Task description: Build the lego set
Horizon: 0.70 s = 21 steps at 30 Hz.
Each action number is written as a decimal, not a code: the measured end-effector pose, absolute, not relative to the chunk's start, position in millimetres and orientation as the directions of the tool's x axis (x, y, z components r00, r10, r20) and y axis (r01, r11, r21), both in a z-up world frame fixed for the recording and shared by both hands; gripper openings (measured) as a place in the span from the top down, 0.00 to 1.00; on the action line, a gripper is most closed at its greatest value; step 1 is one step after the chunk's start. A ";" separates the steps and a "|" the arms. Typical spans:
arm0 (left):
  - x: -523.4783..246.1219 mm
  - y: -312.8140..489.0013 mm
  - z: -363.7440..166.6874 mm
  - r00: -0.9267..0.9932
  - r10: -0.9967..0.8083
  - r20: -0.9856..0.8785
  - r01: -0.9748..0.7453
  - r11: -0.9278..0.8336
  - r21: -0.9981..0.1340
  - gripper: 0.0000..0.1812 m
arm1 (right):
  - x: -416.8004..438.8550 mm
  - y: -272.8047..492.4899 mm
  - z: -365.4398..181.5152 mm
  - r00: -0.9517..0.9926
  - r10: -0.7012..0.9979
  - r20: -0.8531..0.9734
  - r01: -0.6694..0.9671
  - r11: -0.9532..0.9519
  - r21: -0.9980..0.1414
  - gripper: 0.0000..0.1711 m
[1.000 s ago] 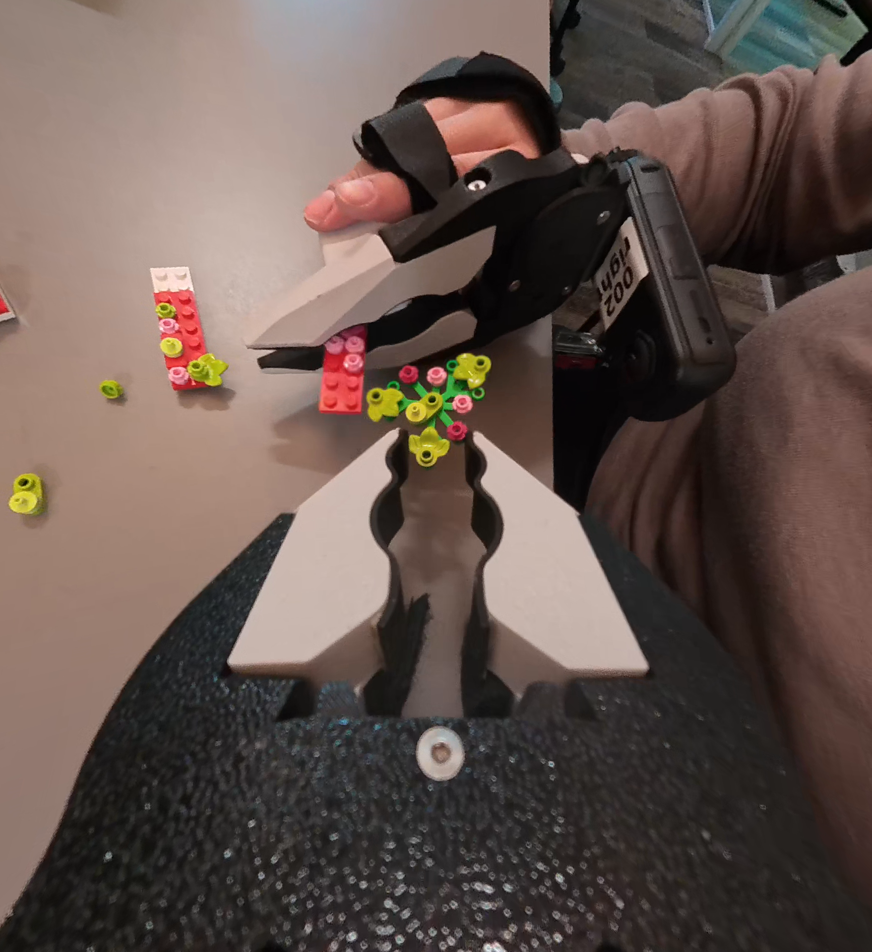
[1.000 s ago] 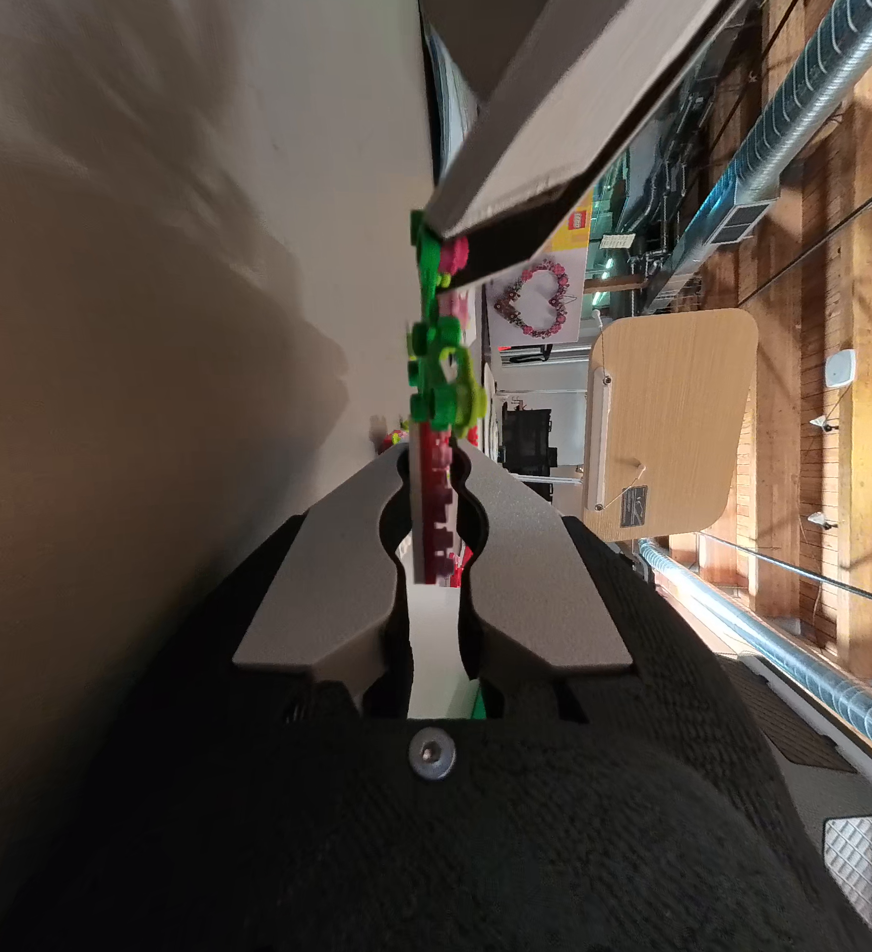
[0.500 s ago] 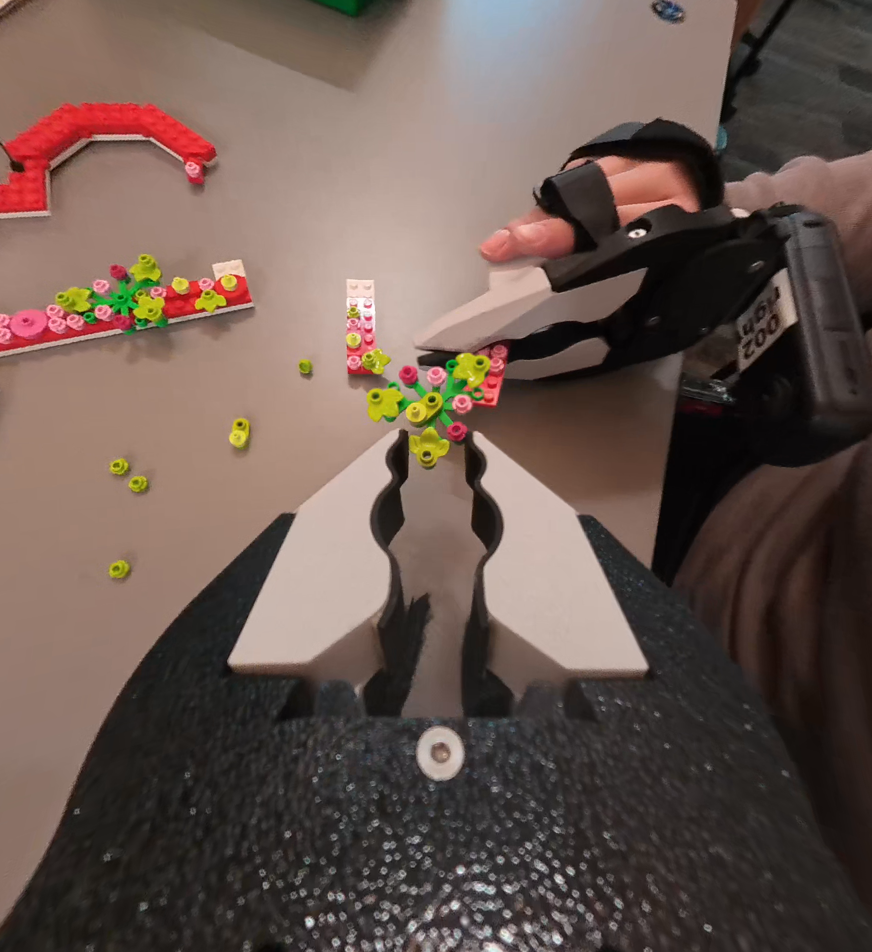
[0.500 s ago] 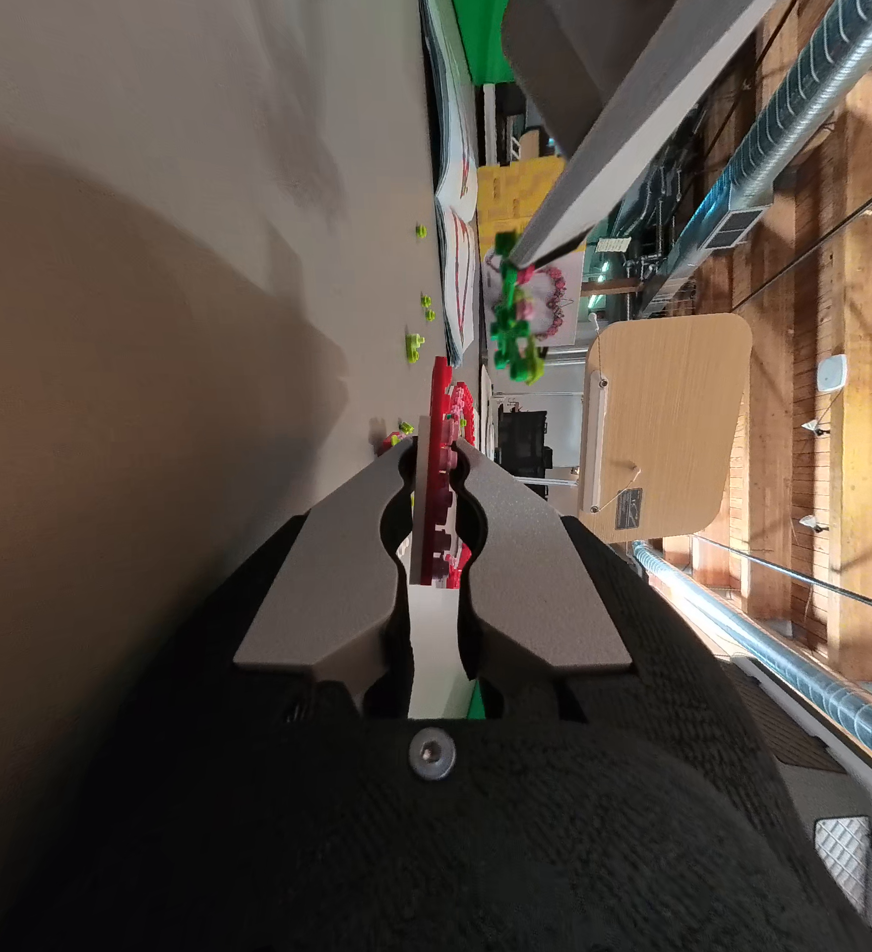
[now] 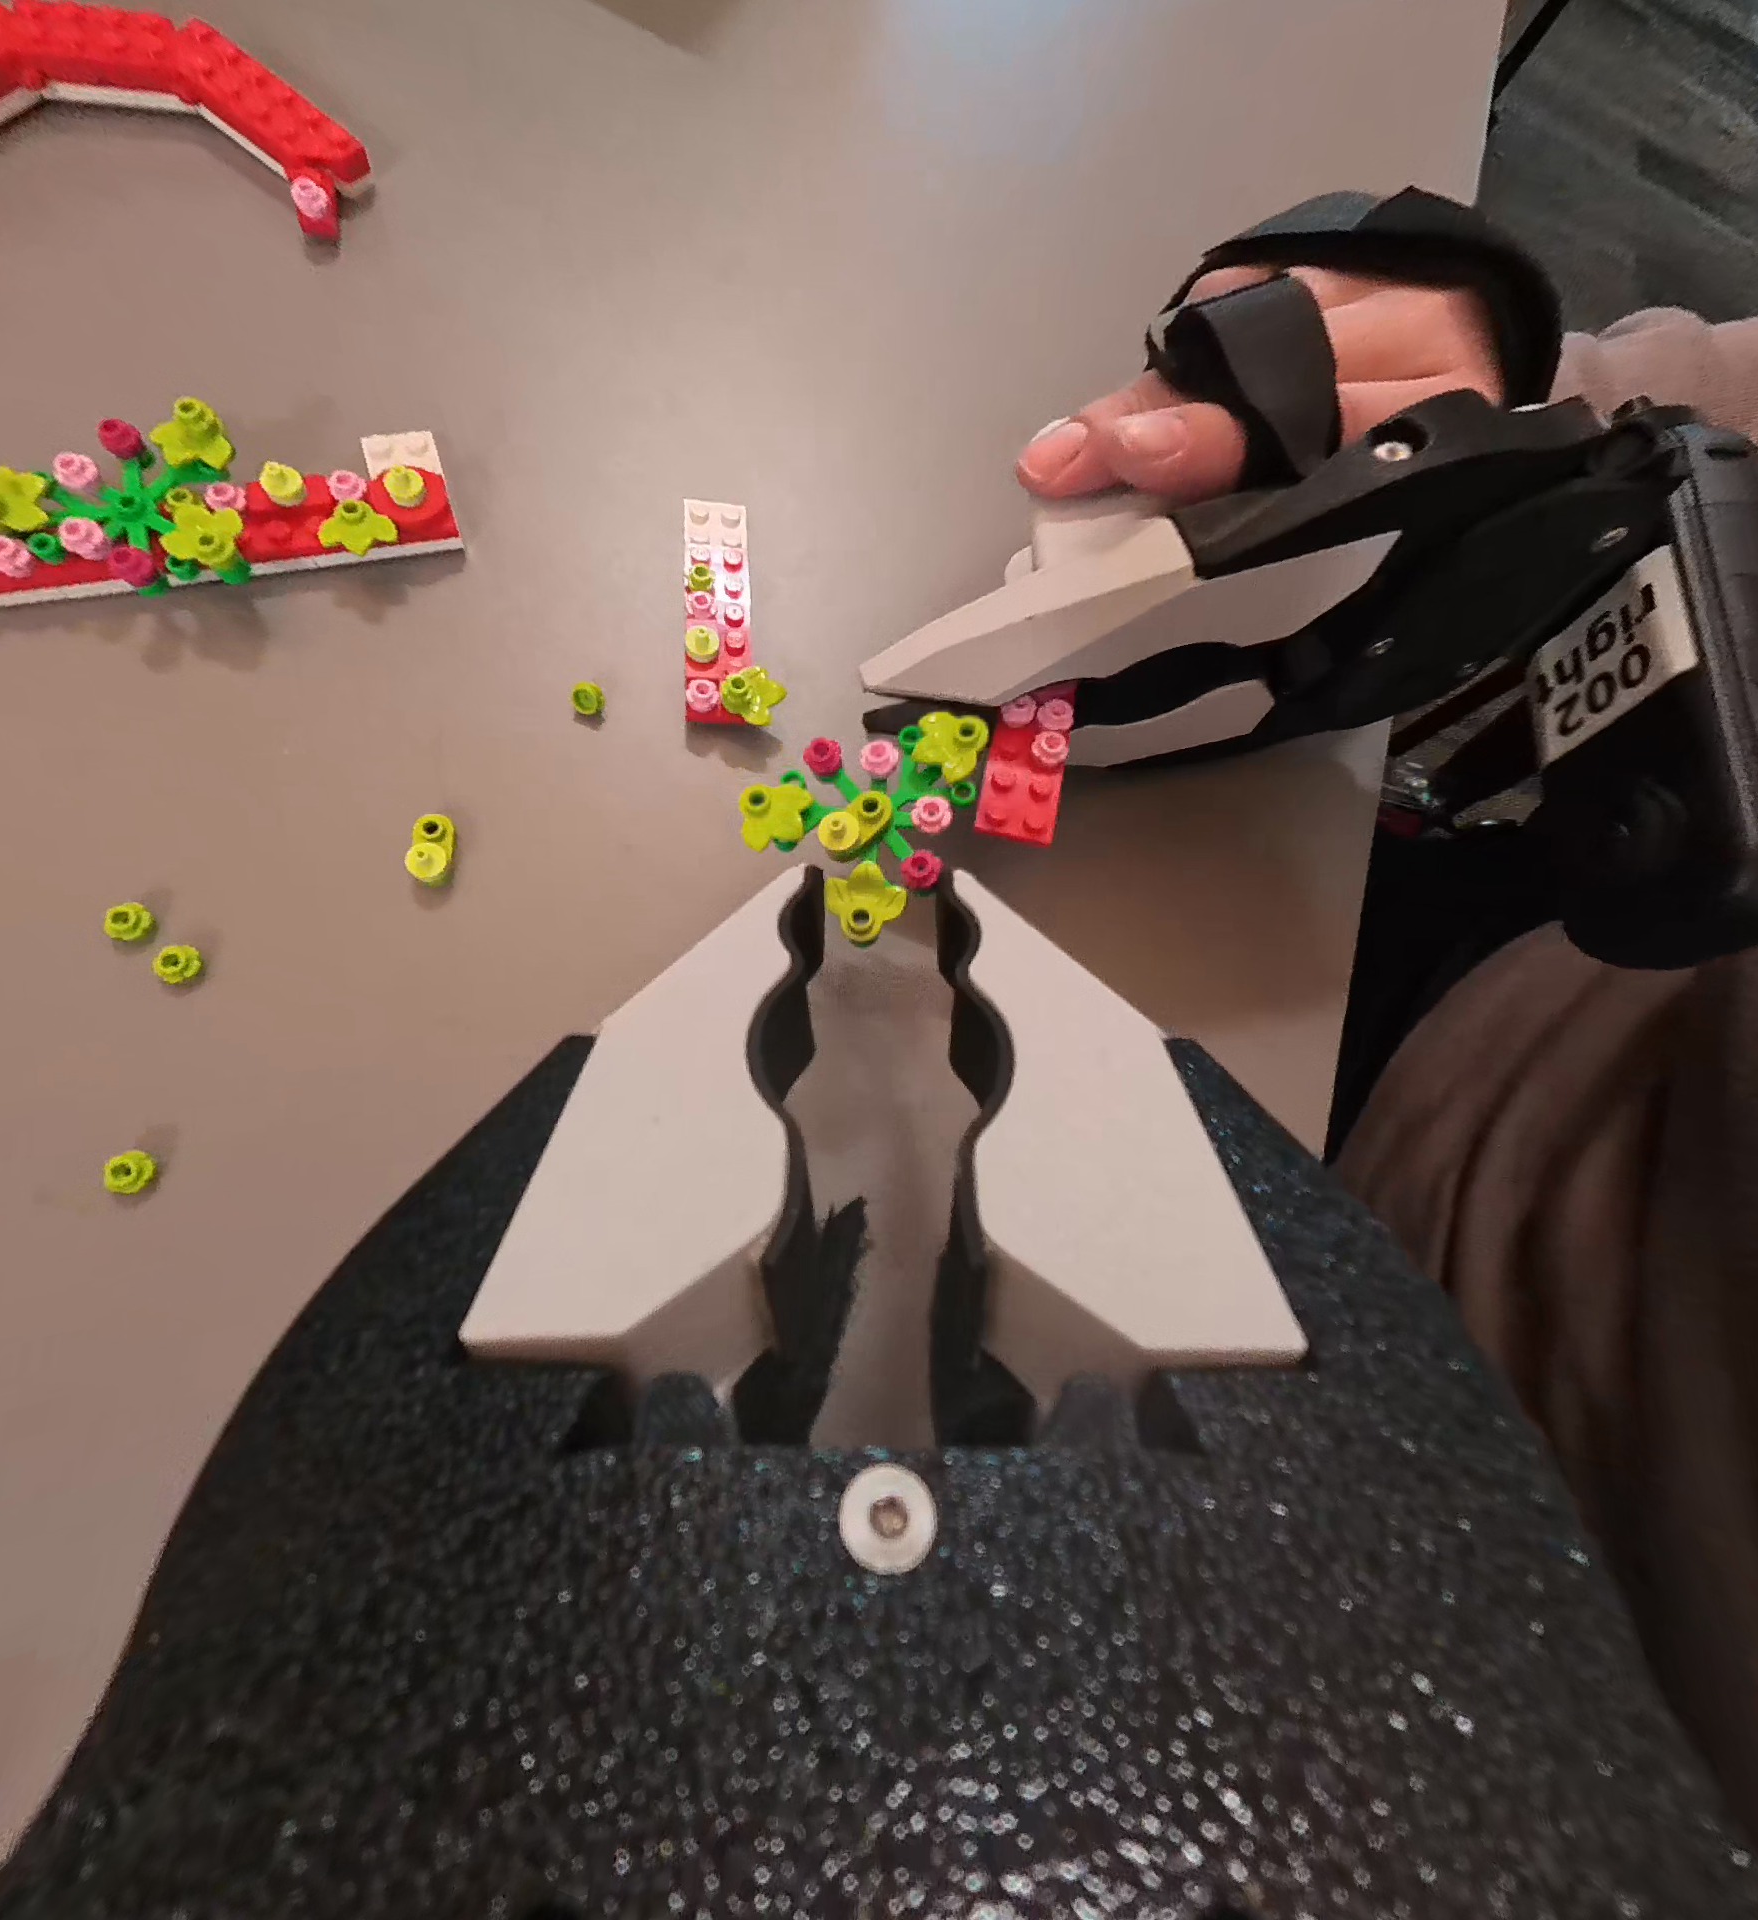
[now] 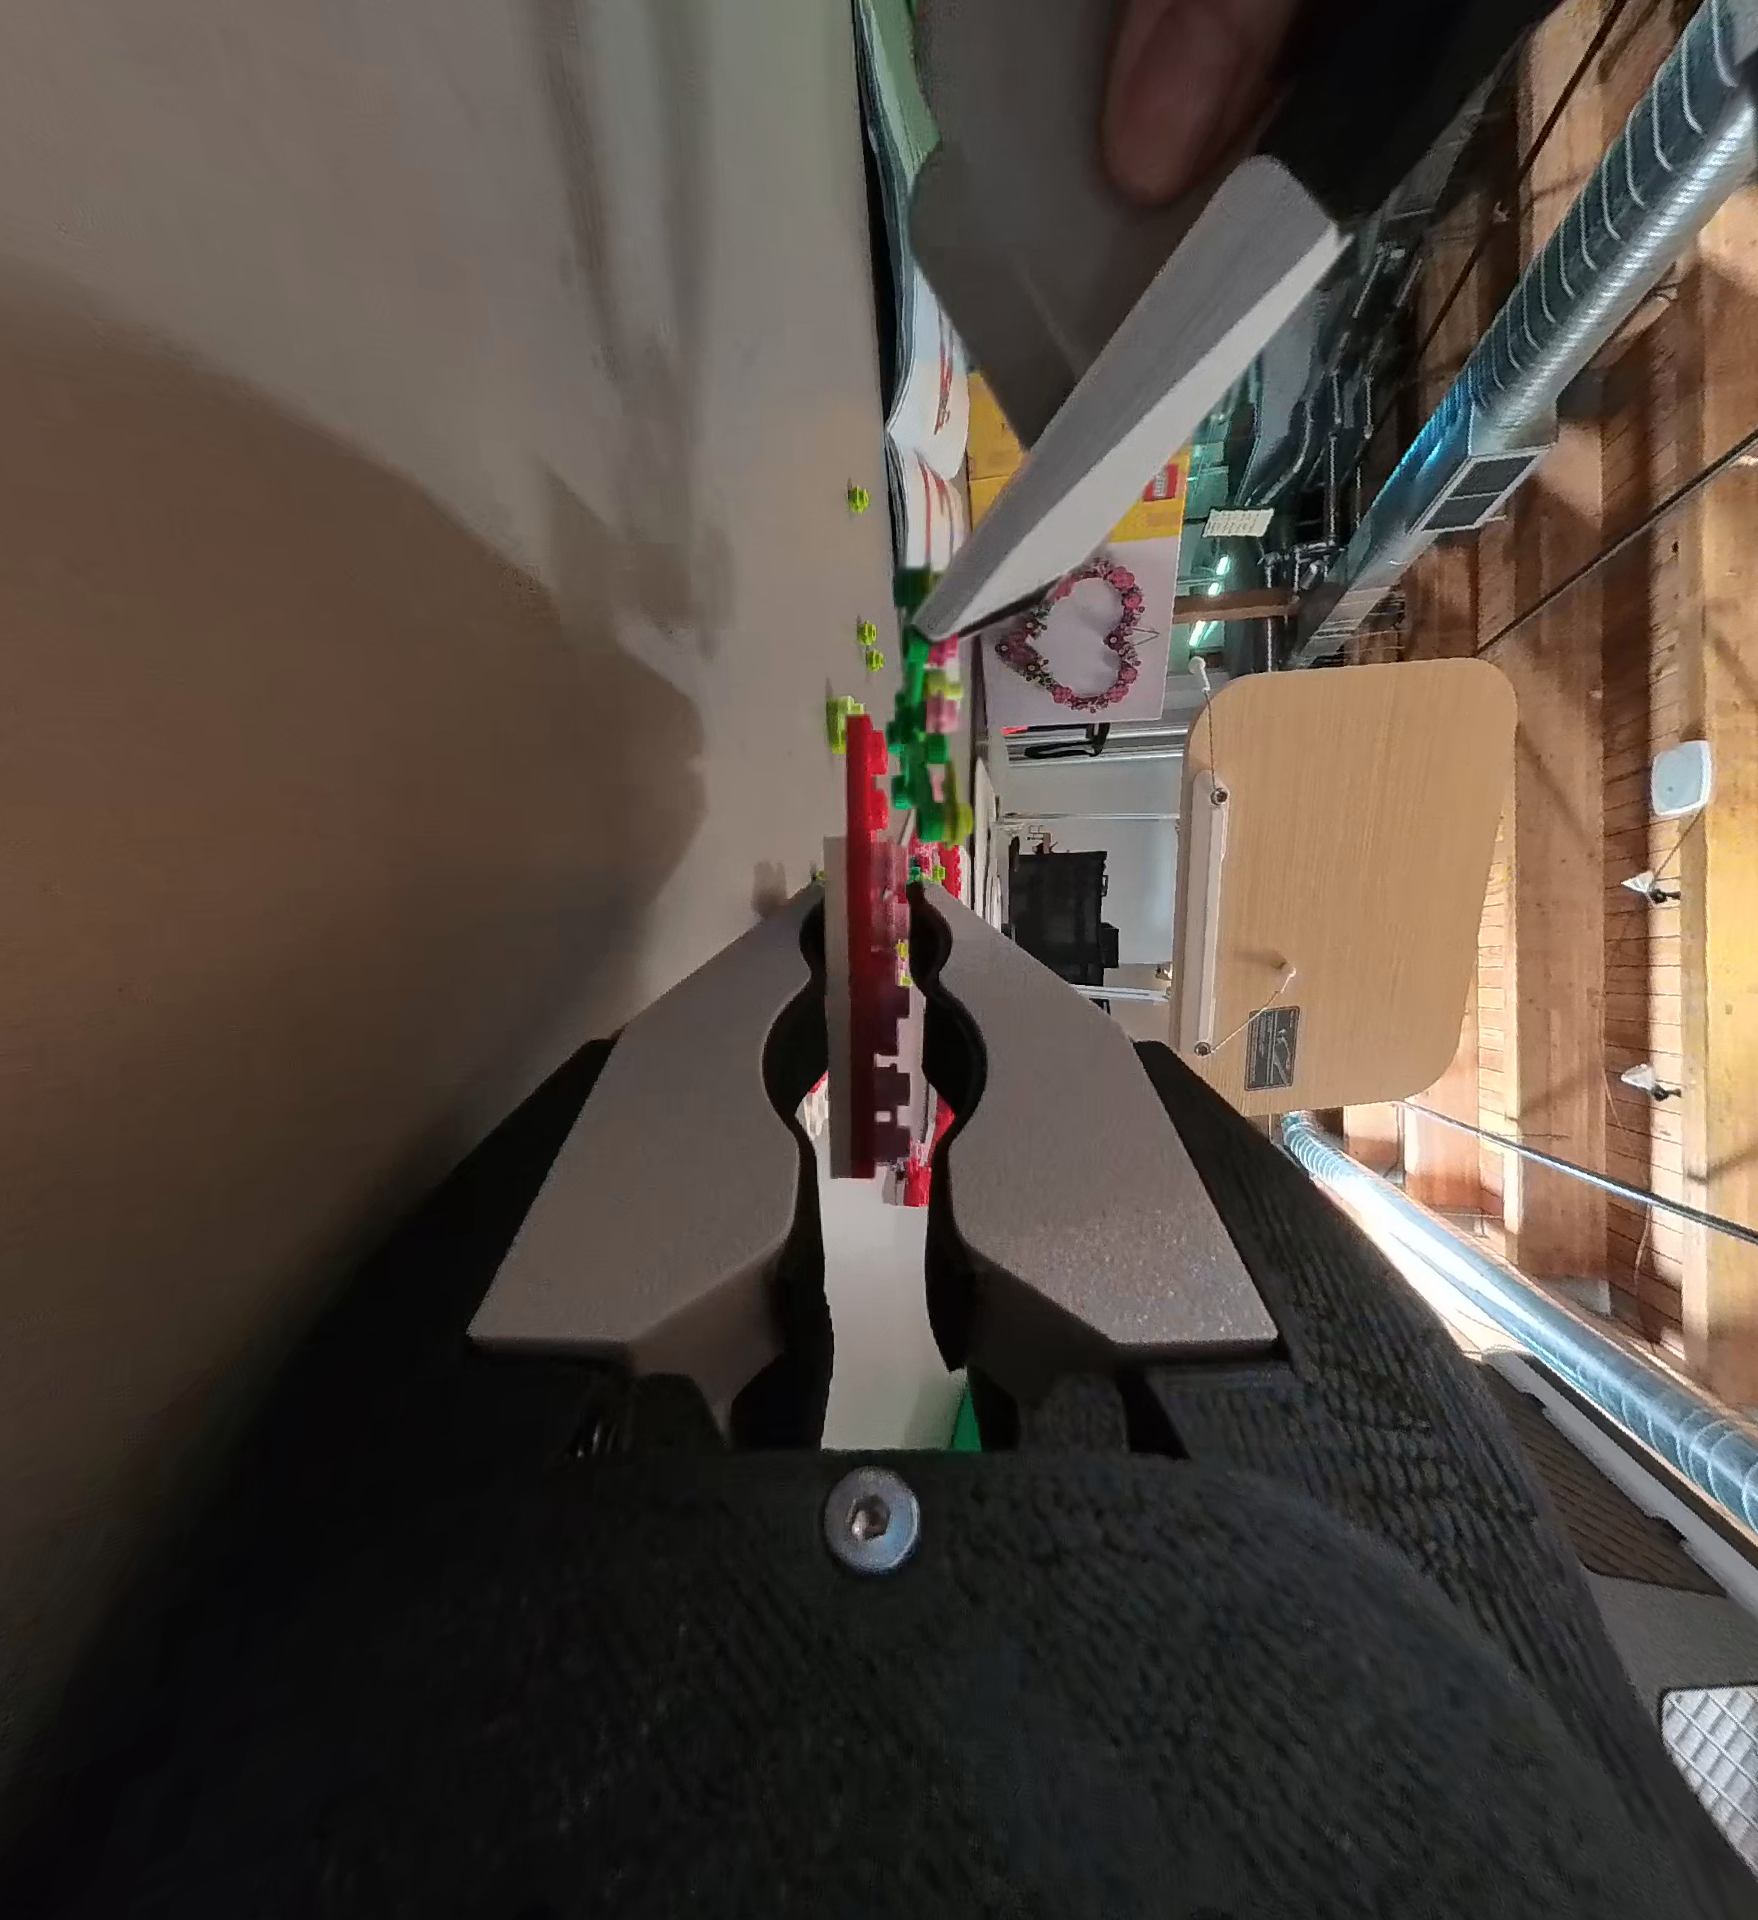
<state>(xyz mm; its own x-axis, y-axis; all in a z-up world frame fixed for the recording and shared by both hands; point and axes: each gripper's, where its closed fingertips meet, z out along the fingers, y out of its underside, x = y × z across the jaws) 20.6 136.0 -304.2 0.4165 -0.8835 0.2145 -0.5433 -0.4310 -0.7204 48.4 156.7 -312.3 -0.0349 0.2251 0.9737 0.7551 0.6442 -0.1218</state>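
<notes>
Meanwhile, the left gripper (image 5: pixel 873 888) pinches a green flower sprig (image 5: pixel 859 816) at its jaw tips, above the counter (image 5: pixel 563 343) near its right edge. Beside it the right gripper (image 6: pixel 864 904) (jaws clamped) holds a red plate (image 5: pixel 1026 774); whether sprig and plate touch is unclear.

We count four red builds on the table (image 5: pixel 542 312): a short strip (image 5: pixel 716 613), a long flowered strip (image 5: pixel 262 540) to its left, an arch (image 5: pixel 127 94) far to its upper left, and a small plate (image 5: pixel 1026 779) just right of it. We see two green sprigs: a held sprig (image 5: pixel 854 821) below right of the short strip and a mounted sprig (image 5: pixel 132 514) far left. Five loose lime pieces (image 5: pixel 430 847) lie left of it. To its right are two grippers, the left gripper (image 5: pixel 875 883) and the right gripper (image 5: pixel 922 701), and one hand (image 5: pixel 1270 395).
</notes>
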 end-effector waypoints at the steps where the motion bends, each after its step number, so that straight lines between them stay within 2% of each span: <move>1: 20.9 135.9 -305.7 0.416 -0.883 0.219 -0.545 -0.435 -0.717 0.89 | 48.4 156.5 -312.3 -0.035 0.225 0.974 0.754 0.645 -0.122 0.94; 21: 26.2 130.0 -307.2 0.386 -0.885 0.262 -0.541 -0.447 -0.712 0.89 | 47.1 151.5 -312.4 -0.024 0.256 0.966 0.730 0.665 -0.158 0.90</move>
<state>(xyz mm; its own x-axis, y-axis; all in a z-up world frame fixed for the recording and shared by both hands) 26.2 130.0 -307.2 0.3857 -0.8846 0.2621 -0.5411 -0.4470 -0.7124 47.1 151.5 -312.4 -0.0242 0.2558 0.9664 0.7301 0.6649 -0.1577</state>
